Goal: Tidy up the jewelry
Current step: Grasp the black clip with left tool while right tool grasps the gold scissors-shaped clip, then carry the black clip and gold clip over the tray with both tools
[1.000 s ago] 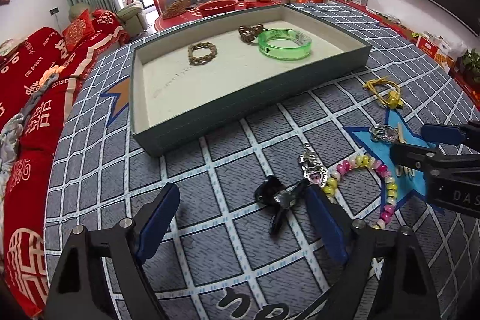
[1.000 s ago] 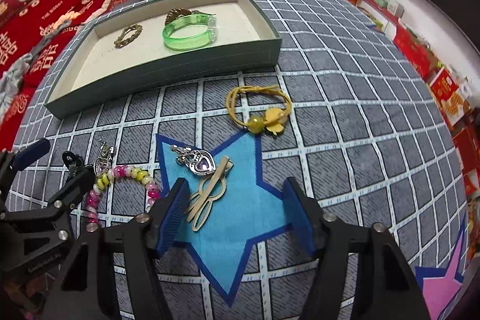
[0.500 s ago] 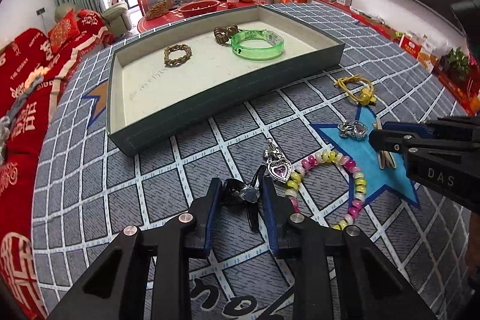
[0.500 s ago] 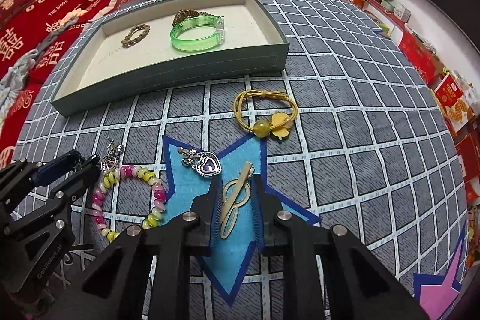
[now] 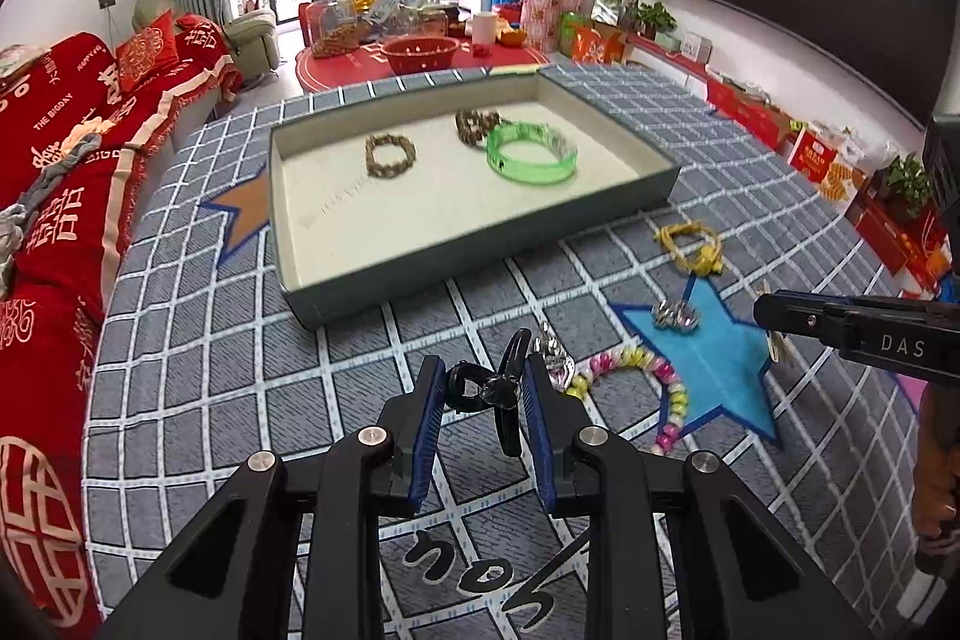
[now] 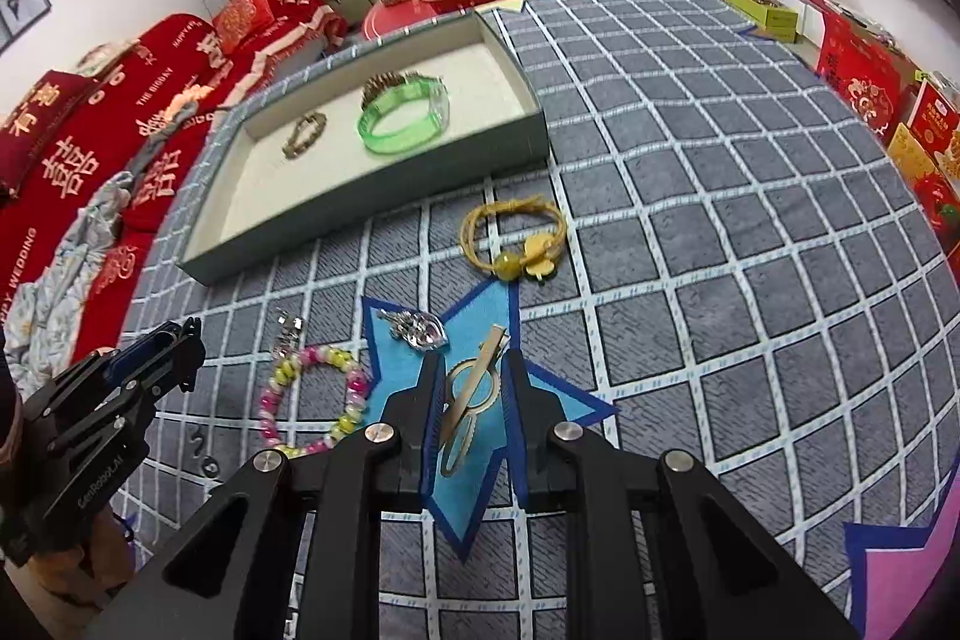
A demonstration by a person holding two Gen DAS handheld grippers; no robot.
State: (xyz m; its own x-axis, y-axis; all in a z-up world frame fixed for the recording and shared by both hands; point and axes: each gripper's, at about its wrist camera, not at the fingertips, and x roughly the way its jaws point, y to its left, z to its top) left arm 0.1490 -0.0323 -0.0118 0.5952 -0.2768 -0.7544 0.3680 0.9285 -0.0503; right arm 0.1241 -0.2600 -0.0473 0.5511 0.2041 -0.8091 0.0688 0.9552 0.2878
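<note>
My left gripper (image 5: pixel 483 388) is shut on a black hair clip (image 5: pixel 489 388) and holds it above the grid cloth. My right gripper (image 6: pixel 471 388) is shut on a gold hair clip (image 6: pixel 471 397), lifted over the blue star patch (image 6: pixel 414 370). The grey-green tray (image 5: pixel 480 250) lies ahead and holds a green bangle (image 5: pixel 531 154) and two brown bracelets (image 5: pixel 390 155). On the cloth lie a beaded bracelet (image 6: pixel 312 400), a silver heart pendant (image 6: pixel 420 331), a yellow cord hair tie (image 6: pixel 516 241) and a silver charm (image 5: pixel 555 355).
A red sofa (image 5: pixel 60 172) runs along the left edge of the table. A red table with a red bowl (image 5: pixel 420 53) and clutter stands beyond the tray. Boxes (image 6: pixel 918 142) line the floor at the right.
Both grippers closed from wide open onto their clips, then lifted them off the cloth. The views have risen and tilted up.
</note>
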